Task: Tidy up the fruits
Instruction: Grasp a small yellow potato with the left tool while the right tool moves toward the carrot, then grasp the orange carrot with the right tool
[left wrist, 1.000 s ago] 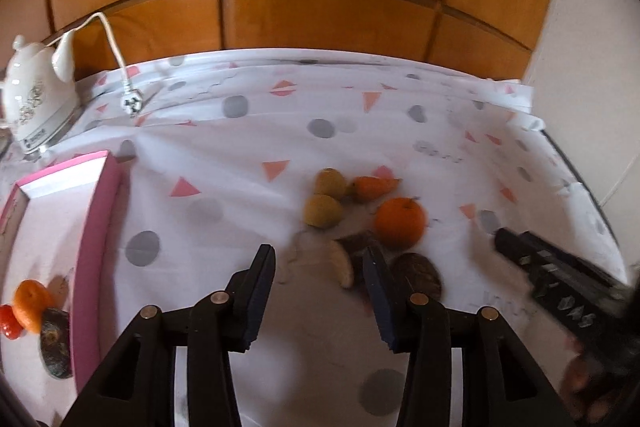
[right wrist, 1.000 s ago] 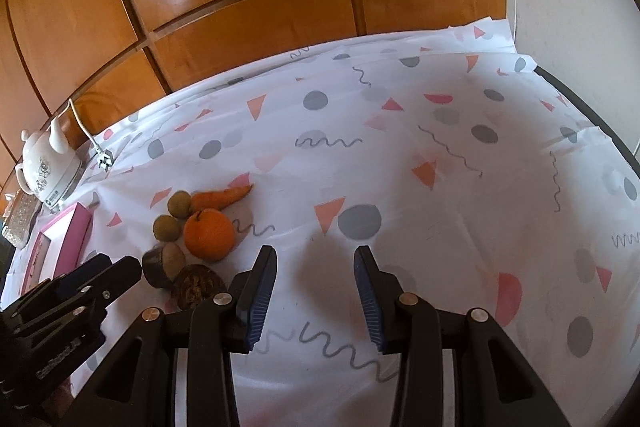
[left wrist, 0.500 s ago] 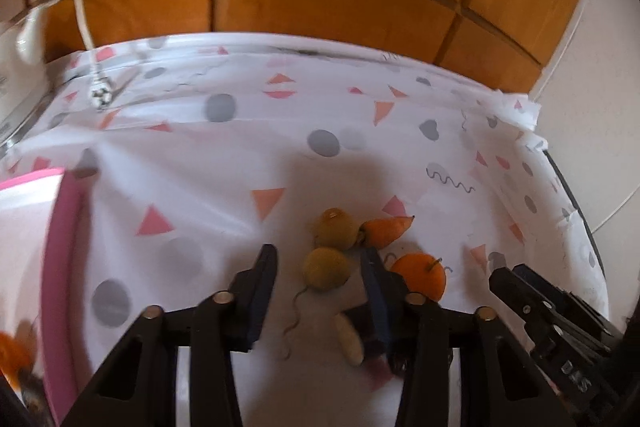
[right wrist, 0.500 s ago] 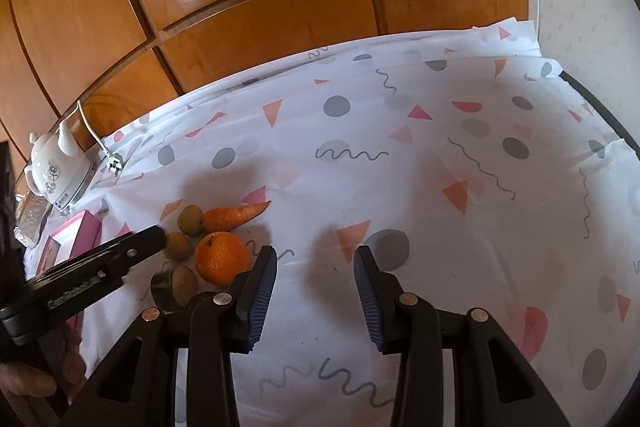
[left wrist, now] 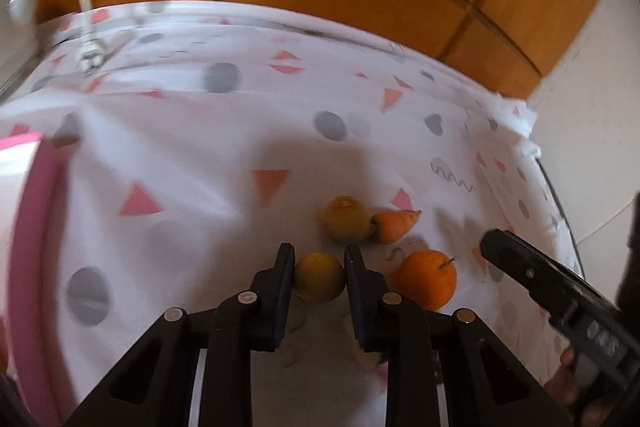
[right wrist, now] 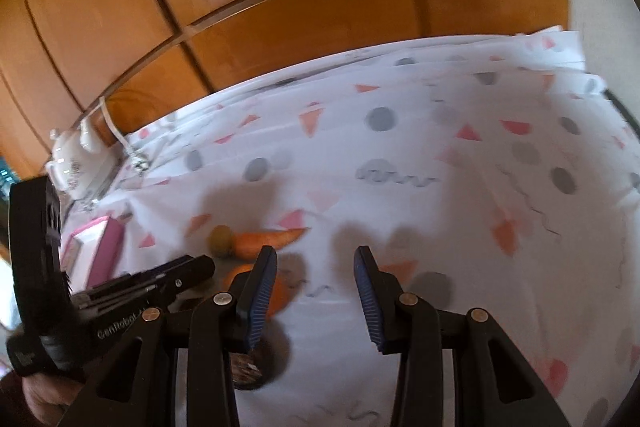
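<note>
Left wrist view: left gripper (left wrist: 319, 259) just closed, clamped on yellow-green round fruit (left wrist: 319, 277); right gripper (right wrist: 315, 269) partly open, empty, near orange (left wrist: 428, 284).

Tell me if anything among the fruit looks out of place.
A carrot lies among the fruit, touching a yellow-green fruit and just beyond the orange. It is a vegetable, so it looks misplaced. Nothing appears spilled or damaged.

L gripper (left wrist: 319, 261): fingers just clamped, angled down | R gripper (right wrist: 315, 269): fingers apart, empty
</note>
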`<state>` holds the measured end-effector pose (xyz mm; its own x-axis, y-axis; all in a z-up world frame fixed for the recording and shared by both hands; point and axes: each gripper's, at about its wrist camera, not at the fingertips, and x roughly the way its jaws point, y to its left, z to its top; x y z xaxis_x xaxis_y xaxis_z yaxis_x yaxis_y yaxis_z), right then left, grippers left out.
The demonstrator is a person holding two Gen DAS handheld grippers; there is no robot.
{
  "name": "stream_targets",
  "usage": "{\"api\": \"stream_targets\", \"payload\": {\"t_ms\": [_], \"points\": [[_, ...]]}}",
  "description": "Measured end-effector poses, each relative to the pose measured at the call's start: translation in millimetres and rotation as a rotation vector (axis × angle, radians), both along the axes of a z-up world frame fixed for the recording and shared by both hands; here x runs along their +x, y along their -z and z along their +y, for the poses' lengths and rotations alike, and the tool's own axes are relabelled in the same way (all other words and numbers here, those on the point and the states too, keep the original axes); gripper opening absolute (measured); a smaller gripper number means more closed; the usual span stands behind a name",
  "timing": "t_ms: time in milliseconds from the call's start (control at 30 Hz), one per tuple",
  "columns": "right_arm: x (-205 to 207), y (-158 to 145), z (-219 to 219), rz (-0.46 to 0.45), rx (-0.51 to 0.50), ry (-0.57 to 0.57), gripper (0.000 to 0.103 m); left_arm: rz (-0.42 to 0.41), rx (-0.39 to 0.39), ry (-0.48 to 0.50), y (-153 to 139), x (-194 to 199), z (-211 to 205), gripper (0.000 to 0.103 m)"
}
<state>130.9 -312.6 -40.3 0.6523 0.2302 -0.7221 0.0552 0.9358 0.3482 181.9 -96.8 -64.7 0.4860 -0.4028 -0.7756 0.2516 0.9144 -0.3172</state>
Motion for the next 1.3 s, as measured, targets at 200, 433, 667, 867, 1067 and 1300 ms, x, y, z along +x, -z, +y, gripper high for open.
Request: {"api": "stream_targets", "payload": {"t_ms": [200, 433, 667, 867, 1067, 1300], "points": [[24.6, -8.7, 30.2, -0.013, -0.013, -0.146, 0.040, -0.099, 0.120, -0.107, -3.9, -29.2, 27.6, 0.025], [45.3, -3.3, 60.8, 0.011, -0.071, -0.187, 0.040, -0.137, 0.131, -0.150, 6.5, -40.6, 34.5, 0.026], [42.1, 6.7, 39.2, 0.041, -0.114, -0.151, 0.040, -0.123, 0.105, -0.143, 9.7, -35.8, 34.4, 0.027], [46.3, 11.5, 44.6, 0.066, -0.205, -0.301, 0.037, -0.122, 0.106, -0.141, 10.6, -35.7, 34.0, 0.027], [65.0, 15.2, 65.6, 0.096, -0.324, -0.506, 0.045, -0.122, 0.105, -0.141, 11.5, -35.4, 34.2, 0.027], [82.1, 22.9, 89.5, 0.184, -0.430, -0.708, 0.047, -0.121, 0.108, -0.141, 12.4, -35.1, 34.2, 0.027]]}}
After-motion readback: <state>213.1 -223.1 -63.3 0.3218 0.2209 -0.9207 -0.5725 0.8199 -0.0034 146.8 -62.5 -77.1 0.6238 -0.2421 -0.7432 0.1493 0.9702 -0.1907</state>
